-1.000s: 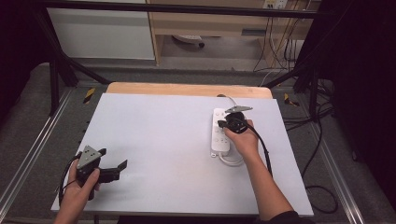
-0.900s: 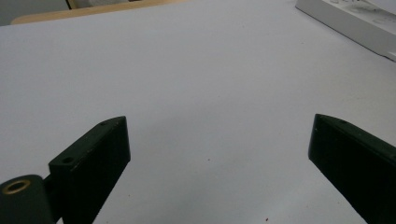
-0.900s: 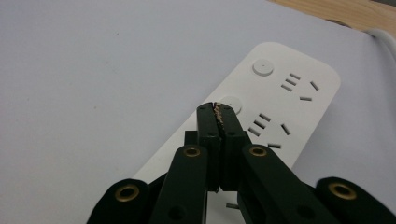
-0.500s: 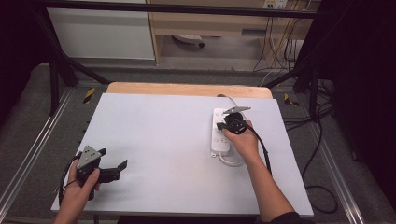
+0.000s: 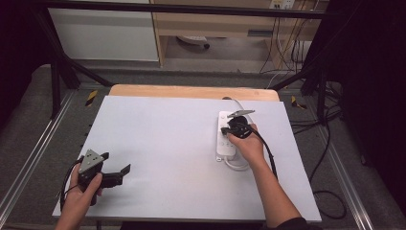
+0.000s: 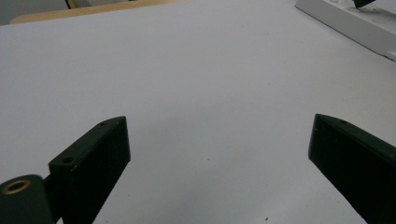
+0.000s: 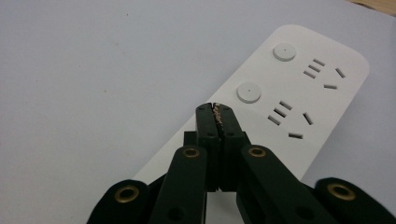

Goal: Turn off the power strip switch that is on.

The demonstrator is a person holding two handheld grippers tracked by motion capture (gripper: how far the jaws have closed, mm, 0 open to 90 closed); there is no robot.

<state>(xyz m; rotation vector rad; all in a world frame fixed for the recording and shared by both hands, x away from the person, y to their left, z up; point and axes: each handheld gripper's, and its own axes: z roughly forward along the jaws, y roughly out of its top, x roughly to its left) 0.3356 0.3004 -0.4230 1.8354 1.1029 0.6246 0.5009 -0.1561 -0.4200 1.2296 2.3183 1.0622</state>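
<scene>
Right claw (image 7: 217, 108) is hovering pressed together right over the white power strip (image 7: 299, 100); left claw (image 6: 219, 154) is sitting spread wide above the bare desk (image 5: 163, 139).

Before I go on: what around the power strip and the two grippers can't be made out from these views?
- Power strip: in the right gripper view its near end is hidden behind the right gripper; whether the shut fingers touch a button cannot be told.
- High view: the strip's buttons and sockets are too small, and the hand covers part of it.
- Left gripper view: the strip is cut off by the top right edge; the open left gripper points at bare table.
</scene>
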